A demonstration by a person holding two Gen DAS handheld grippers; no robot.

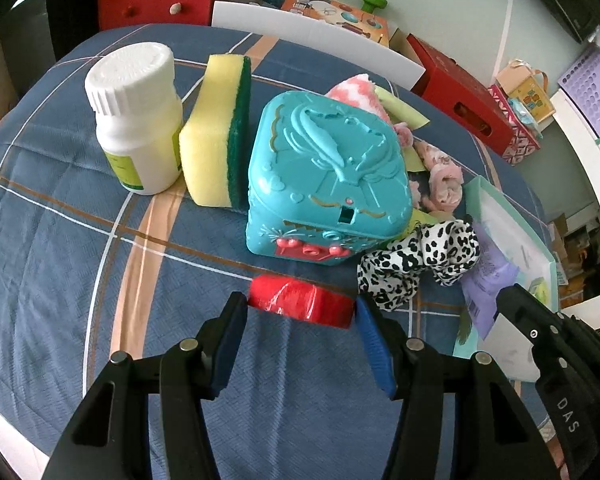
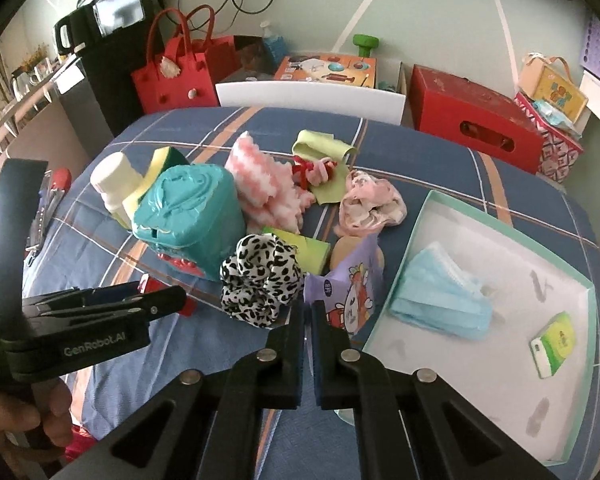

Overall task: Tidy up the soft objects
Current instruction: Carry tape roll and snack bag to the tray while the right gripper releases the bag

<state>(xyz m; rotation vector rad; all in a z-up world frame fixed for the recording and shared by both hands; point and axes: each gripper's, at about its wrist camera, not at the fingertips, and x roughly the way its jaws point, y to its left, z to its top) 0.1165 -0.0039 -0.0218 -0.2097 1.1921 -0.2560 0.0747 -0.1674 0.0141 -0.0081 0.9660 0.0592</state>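
Note:
My left gripper [image 1: 300,308] is shut on a red roll wrapped in film [image 1: 300,304], held between its blue pads just above the blue checked bedspread [image 1: 80,240]. My right gripper [image 2: 310,304] is shut, pinching the lower corner of a purple cartoon packet [image 2: 352,280], which tilts up beside the mint-rimmed white tray [image 2: 500,232]. The tray holds a blue face mask [image 2: 440,296] and a green tissue pack [image 2: 554,344]. A leopard-print scrunchie [image 2: 260,280] lies just left of the right fingers. A pink floral cloth [image 2: 370,204], a pink-and-white cloth [image 2: 264,188] and a green cloth [image 2: 324,148] lie behind.
A teal plastic box [image 1: 328,172] stands mid-bed, with a yellow-green sponge [image 1: 216,132] on edge and a white bottle [image 1: 136,116] to its left. A white board [image 2: 312,100], red boxes and a red bag line the far edge. A hand [image 2: 20,420] grips the left tool.

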